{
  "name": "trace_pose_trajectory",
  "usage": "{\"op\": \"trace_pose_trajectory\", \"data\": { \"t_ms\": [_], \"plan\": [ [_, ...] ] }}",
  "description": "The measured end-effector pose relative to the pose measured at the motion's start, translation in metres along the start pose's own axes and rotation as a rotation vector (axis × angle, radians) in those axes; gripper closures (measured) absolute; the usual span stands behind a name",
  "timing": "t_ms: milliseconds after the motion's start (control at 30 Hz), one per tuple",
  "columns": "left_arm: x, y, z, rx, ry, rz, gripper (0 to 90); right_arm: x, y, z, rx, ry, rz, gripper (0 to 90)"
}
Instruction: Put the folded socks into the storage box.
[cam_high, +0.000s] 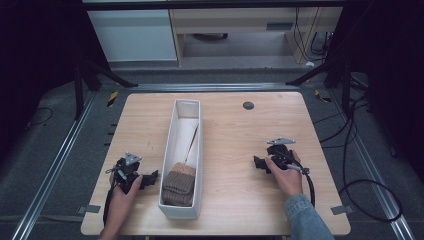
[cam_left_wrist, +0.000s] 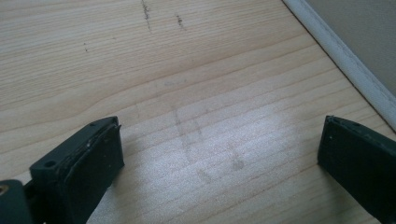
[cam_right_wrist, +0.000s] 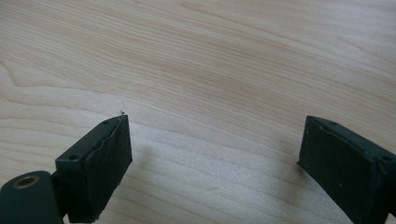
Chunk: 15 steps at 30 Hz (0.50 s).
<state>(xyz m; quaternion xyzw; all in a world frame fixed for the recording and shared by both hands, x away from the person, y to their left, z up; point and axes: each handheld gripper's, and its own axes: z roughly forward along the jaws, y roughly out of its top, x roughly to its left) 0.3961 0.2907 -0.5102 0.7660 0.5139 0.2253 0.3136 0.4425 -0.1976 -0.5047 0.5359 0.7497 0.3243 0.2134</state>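
Pale wood worktop (cam_high: 235, 150) under me: brown knitted bundle (cam_high: 178, 186) sits at the near end of the long white box (cam_high: 199, 150), just right of my left claw (cam_high: 150, 178), released; right claw (cam_high: 257, 163), also released, farther off.

Left tongs (cam_high: 150, 178) at 7 o'clock, right tongs (cam_high: 258, 163) at 4 o'clock; both hand-held low, jaws spread wide, empty.
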Motion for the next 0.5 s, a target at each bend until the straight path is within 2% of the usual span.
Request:
{"op": "trace_pose_trajectory", "data": {
  "t_ms": [200,333,500],
  "plan": [
    [-0.0001,0.0,0.0,0.0,0.0,-0.001,0.0,-0.0051,-0.005,0.0031,-0.017,-0.022,0.009,9.2],
    [0.0,0.0,0.0,0.0,0.0,0.0,0.0,-0.0036,-0.0069,0.0053,-0.032,-0.039,-0.004,6.3],
    [0.0,0.0,0.0,0.0,0.0,0.0,0.0,-0.0037,-0.0069,0.006,-0.023,-0.055,0.006,2.9]
  ]
}}
